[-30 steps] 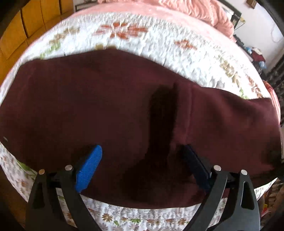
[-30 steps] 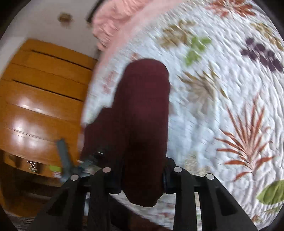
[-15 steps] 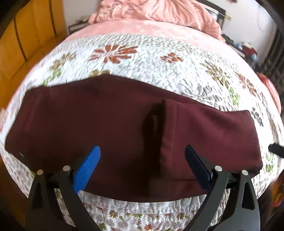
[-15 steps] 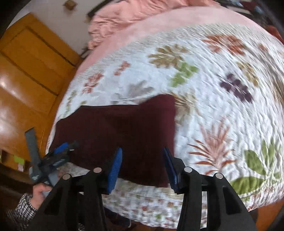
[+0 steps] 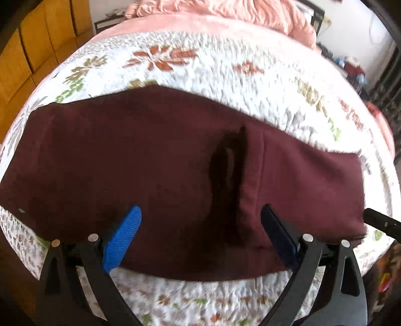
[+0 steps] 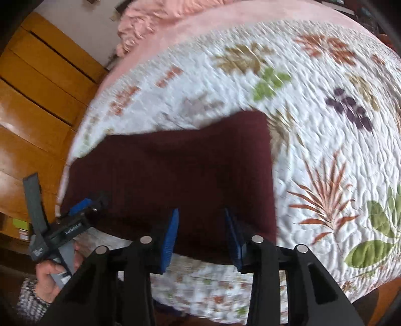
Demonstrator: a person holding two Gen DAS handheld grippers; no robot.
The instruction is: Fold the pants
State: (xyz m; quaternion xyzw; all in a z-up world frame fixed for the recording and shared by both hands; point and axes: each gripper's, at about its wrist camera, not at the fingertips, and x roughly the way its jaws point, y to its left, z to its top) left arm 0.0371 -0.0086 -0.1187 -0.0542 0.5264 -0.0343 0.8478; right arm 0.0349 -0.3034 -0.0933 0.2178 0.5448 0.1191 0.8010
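Pants (image 5: pixel 150 160) folded flat on quilt (image 5: pixel 225 75), left gripper (image 5: pixel 200 235) jaws spread, right gripper (image 6: pixel 201 235) jaws closing, pinching nothing

I look down on a bed under a white quilt (image 5: pixel 225 57) printed with leaves and flowers, a pink blanket (image 5: pixel 225 15) bunched at its far end. Orange-brown wooden panels (image 6: pixel 37 82), probably a wardrobe, run along one side. The wall (image 6: pixel 82 27) behind is pale. Daylight brightens the far corner, where some blurred clutter (image 5: pixel 351 67) sits.
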